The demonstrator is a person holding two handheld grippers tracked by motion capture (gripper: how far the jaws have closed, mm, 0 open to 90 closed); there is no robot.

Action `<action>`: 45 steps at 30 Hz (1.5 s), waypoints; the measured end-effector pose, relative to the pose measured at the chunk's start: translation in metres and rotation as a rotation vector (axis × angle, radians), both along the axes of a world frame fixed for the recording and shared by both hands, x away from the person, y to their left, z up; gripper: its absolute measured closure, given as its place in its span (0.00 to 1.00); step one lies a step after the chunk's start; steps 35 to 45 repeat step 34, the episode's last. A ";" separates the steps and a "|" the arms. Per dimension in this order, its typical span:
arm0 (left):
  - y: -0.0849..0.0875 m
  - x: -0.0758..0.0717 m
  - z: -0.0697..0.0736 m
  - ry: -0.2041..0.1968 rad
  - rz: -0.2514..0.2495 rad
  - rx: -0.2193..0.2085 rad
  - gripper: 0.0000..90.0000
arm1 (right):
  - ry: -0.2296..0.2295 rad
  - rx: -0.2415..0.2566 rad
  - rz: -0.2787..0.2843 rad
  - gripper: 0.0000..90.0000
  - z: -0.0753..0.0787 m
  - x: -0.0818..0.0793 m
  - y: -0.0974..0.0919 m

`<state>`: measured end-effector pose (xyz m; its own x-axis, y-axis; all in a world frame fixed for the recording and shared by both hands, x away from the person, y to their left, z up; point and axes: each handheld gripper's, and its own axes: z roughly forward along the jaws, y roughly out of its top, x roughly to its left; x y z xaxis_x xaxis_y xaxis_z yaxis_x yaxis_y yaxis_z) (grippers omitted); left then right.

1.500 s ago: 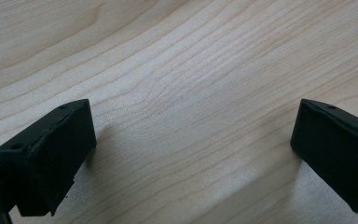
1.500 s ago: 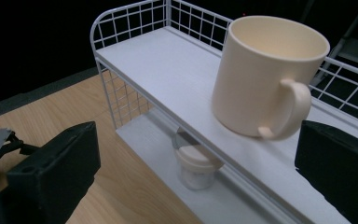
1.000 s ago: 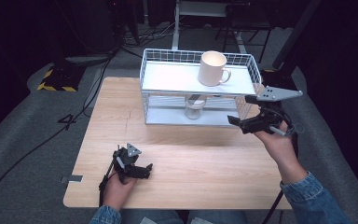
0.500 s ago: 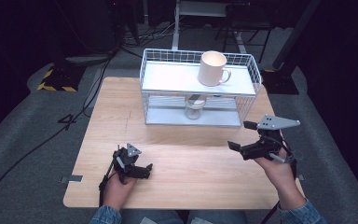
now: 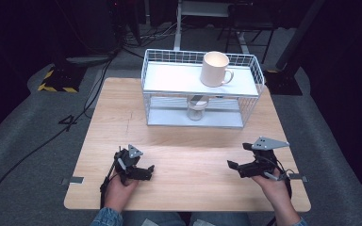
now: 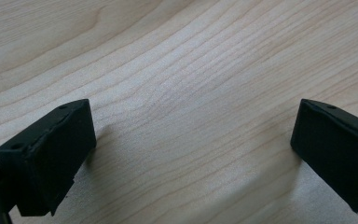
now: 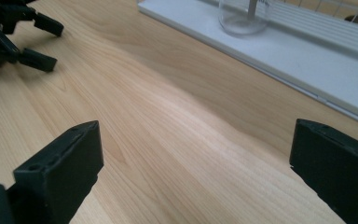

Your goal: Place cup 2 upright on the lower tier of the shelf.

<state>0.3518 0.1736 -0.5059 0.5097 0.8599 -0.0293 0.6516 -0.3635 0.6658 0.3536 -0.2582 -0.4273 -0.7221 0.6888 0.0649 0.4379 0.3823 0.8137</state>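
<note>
Mug (image 5: 214, 68): cream ceramic, upright on the wire rack's (image 5: 250, 110) top shelf; rigid, weighty, breakable.
Hold: handle or rim.
Left gripper (image 5: 147, 171): jaws apart, empty.
Right gripper (image 5: 232, 168): jaws apart, empty.

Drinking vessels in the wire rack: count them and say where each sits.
2. A cream mug stands upright on the top shelf of the wire rack, toward its right. A clear glass stands on the lower shelf, roughly below the mug. None seems hidden.

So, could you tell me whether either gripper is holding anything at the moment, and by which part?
Nothing is held. The left gripper and the right gripper both have their jaws wide open over the bare wooden table.
</note>
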 end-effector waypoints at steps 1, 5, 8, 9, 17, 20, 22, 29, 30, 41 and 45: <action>0.000 0.000 0.000 0.000 0.000 0.000 0.00 | -0.002 -0.004 -0.004 0.03 -0.005 -0.001 0.000; 0.000 0.000 0.000 0.000 0.000 0.000 0.00 | 0.006 0.006 -0.009 0.04 -0.021 -0.002 -0.002; 0.000 0.000 0.000 -0.001 0.000 0.001 0.00 | 0.004 -0.026 -0.023 0.04 -0.032 -0.002 -0.001; 0.000 0.000 0.000 0.000 0.000 0.000 0.00 | 0.005 -0.044 -0.022 0.04 -0.035 -0.002 -0.001; 0.000 0.000 0.000 0.000 0.000 0.000 0.00 | 0.054 -0.107 -0.054 0.04 -0.060 0.002 -0.002; 0.000 0.000 0.000 0.000 0.001 -0.001 0.00 | 0.063 -0.116 -0.060 0.04 -0.064 0.003 -0.003; 0.000 0.000 0.000 0.000 0.000 0.000 0.00 | 0.073 -0.136 -0.072 0.04 -0.070 0.005 -0.002; 0.000 0.000 0.000 -0.001 0.000 0.000 0.00 | 0.064 -0.163 -0.076 0.01 -0.079 0.006 0.000; 0.000 0.000 0.000 0.000 0.001 -0.001 0.00 | 0.066 -0.164 -0.079 0.01 -0.079 0.006 0.000; 0.000 0.000 0.000 0.000 0.000 0.000 0.00 | 0.072 -0.164 -0.092 0.00 -0.079 0.006 0.001; 0.000 0.000 0.000 0.000 0.000 0.000 0.00 | 0.072 -0.164 -0.092 0.00 -0.079 0.006 0.001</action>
